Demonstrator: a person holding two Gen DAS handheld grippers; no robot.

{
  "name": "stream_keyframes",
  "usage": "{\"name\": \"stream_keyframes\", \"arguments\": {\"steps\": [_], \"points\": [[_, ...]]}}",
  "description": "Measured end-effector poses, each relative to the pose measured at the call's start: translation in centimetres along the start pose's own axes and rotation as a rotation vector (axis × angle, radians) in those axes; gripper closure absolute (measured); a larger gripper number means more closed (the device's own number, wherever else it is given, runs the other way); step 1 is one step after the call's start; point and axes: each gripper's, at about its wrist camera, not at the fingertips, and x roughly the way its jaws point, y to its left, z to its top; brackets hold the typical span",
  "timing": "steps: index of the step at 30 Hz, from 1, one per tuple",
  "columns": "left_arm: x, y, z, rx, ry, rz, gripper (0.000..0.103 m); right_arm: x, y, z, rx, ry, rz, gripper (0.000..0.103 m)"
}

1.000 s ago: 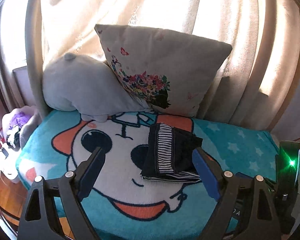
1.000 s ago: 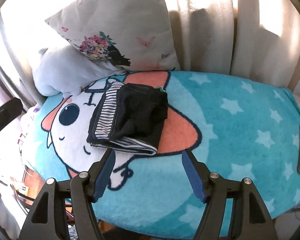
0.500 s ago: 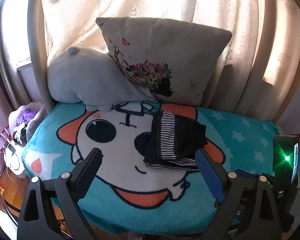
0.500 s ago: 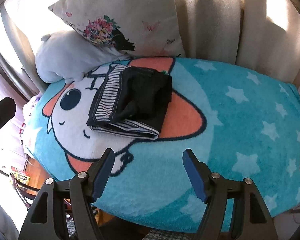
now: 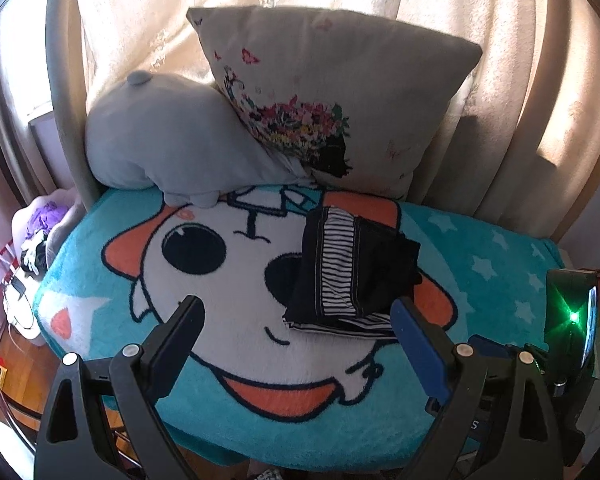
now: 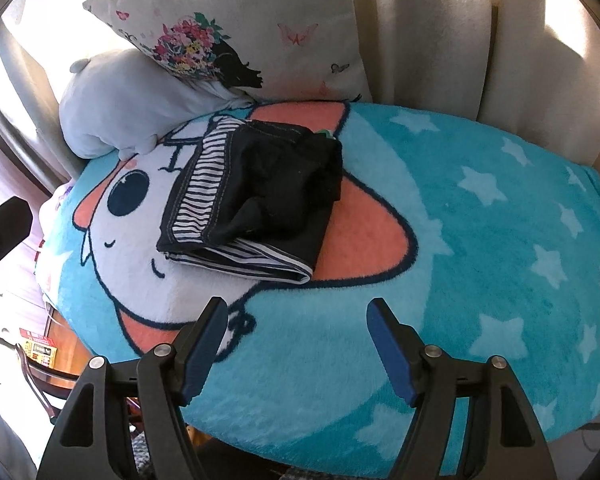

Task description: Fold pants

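On blanket (image 6: pixel 480 216), folded pants (image 6: pixel 260 196), fold edge nearest

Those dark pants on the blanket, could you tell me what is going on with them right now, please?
The dark pants with striped lining lie folded into a compact bundle on the turquoise cartoon-print blanket, in front of the floral cushion and grey plush pillow. Neither tool touches them: the left gripper and right gripper are both open and empty, short of the bundle. The fold looks done.
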Motion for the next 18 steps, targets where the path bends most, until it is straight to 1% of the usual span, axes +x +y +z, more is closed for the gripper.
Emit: {"name": "stream_keyframes", "arguments": {"steps": [6, 18], "points": [[1.4, -0.3, -0.4, -0.006, 0.059, -0.026, 0.009, 0.7, -0.5, 0.0, 0.004, 0.020, -0.014, 0.026], [2.5, 0.0, -0.8, -0.023, 0.089, -0.042, 0.009, 1.3, -0.7, -0.4, -0.002, 0.044, -0.033, 0.026]]}}
